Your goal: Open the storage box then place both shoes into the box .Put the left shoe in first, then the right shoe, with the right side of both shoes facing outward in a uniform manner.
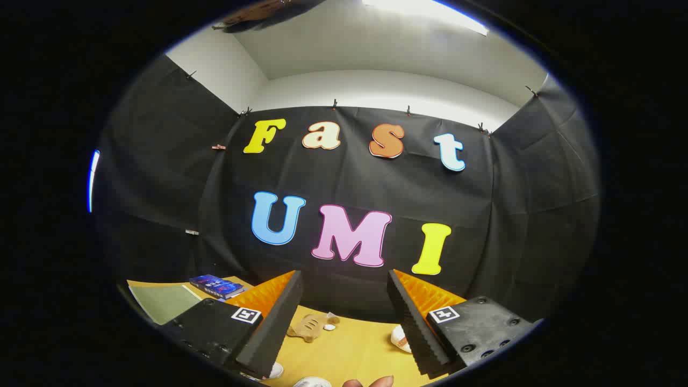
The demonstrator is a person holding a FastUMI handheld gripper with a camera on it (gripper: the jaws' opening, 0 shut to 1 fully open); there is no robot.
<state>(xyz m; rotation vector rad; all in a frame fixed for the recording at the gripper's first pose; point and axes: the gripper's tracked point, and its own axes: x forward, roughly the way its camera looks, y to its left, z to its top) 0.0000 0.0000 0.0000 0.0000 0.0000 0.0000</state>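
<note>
Two fingers [344, 317] are seen spread wide apart, with nothing held between them, raised above a yellow desk [355, 349] and pointed toward the black cloth wall [344, 177] of the booth. Between the fingers, on the desk, a tan shoe [308, 327] with cut-out slots is seen lying flat, and a small pale object [330, 325] is touching its far end; what that object is cannot be told. Just beside the inner edge of the right finger, part of a white shoe [400, 338] is visible, the rest being hidden by that finger. Under the tip of the left finger, a small white piece [276, 371] is partly shown, and another white piece [312, 382] is seen near it; neither can be identified. A person's fingertips [371, 382] are seen close to the camera, between the two fingers. Beyond the left finger, a dark blue book [216, 286] is lying on the desk near the wall, and a green mat [164, 302] is laid just beside it. A white ceiling [376, 54] is seen above the cloth.
</note>
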